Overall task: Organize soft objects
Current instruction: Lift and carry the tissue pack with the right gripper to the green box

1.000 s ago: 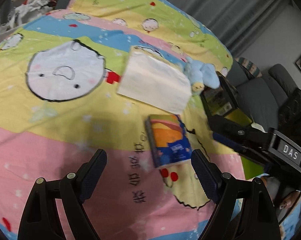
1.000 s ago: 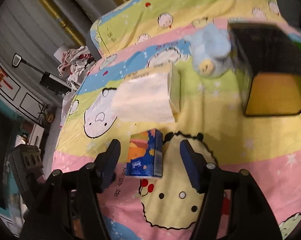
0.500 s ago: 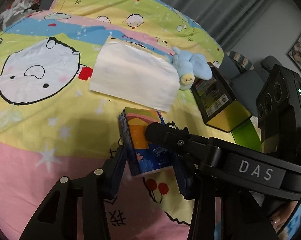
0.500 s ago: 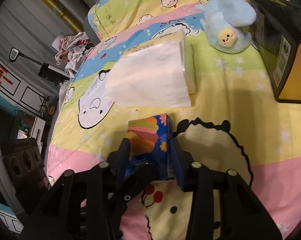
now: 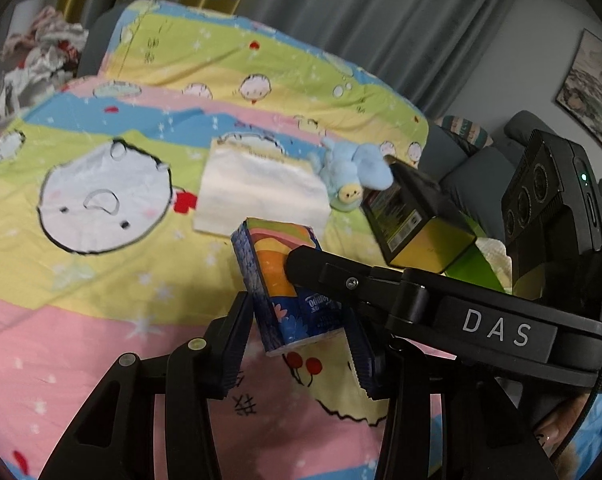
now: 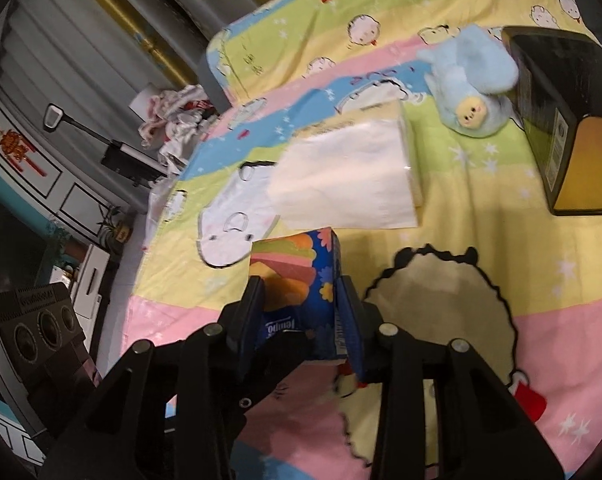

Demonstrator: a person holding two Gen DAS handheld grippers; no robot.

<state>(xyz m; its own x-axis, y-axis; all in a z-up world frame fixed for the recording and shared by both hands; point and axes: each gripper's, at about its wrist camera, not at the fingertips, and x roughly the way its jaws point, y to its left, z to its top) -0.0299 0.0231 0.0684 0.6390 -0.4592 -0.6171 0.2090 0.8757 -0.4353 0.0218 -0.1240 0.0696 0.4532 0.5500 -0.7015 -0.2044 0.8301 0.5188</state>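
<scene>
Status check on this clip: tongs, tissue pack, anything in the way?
Left tongs and right tongs both clamped on the tissue pack. Pack lifted off the bedsheet. White napkin pack just beyond, not touching.

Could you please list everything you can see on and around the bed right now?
tissue pack: one, blue and orange, held off the sheet between both tongs
napkin pack: one, white, flat on the bed behind the tissue pack
plush toy: one, light blue with a yellow face, between napkin pack and box
box: one, black and gold, lying on the bed's right side
bedsheet: one, striped cartoon print
clothes pile: one, white and pink, beyond the bed's far corner
left tongs: black, shut on the tissue pack
right tongs: black, shut on it too
</scene>
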